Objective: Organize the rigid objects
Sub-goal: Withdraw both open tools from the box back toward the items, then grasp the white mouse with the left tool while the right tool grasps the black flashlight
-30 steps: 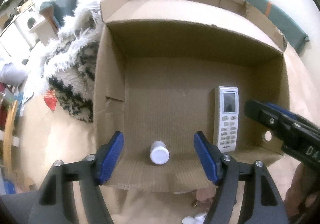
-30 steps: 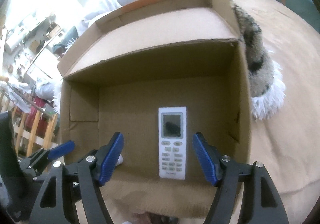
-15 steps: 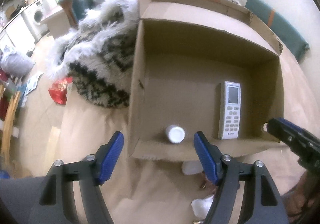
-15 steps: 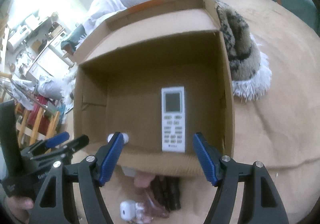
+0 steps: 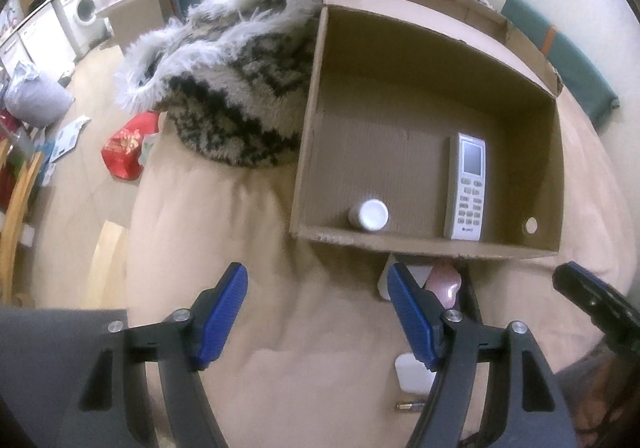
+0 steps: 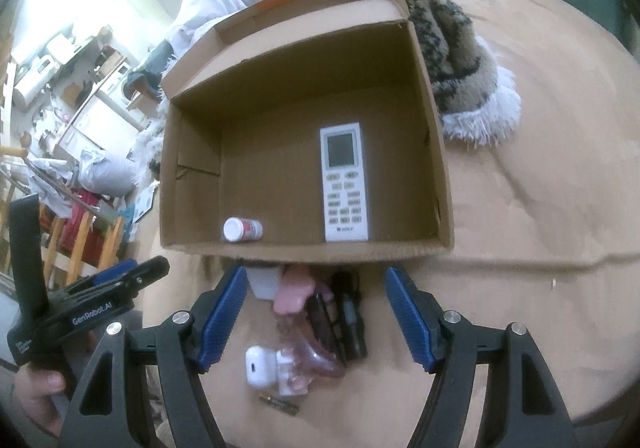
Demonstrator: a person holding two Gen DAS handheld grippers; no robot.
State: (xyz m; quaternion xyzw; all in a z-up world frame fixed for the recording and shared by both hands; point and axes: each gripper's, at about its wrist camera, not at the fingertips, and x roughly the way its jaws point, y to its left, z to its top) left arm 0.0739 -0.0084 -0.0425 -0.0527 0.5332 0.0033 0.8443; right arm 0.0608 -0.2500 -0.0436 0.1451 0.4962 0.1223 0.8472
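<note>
An open cardboard box [image 5: 308, 152] [image 6: 436, 152] lies on a tan bed cover. Inside it lie a white remote control [image 5: 466, 186] [image 6: 345, 182] and a small white-capped bottle [image 5: 369, 214] [image 6: 241, 229]. My left gripper [image 5: 318, 316] is open and empty, in front of the box's left corner. My right gripper [image 6: 314, 314] is open and empty, above a small pile in front of the box: a white earbud case [image 6: 260, 366], a pink item [image 6: 294, 292], black items [image 6: 344, 322] and a white block [image 6: 266, 282].
A furry patterned blanket [image 5: 236, 96] [image 6: 460, 44] lies beside the box. The bed edge drops to a cluttered floor on the left with a red bag [image 5: 124, 150]. A small metallic piece [image 6: 280, 404] lies near the pile.
Both grippers have pulled back from the box and risen. The box now looks smaller and the pile in front of it has come into view. Both stay open.
</note>
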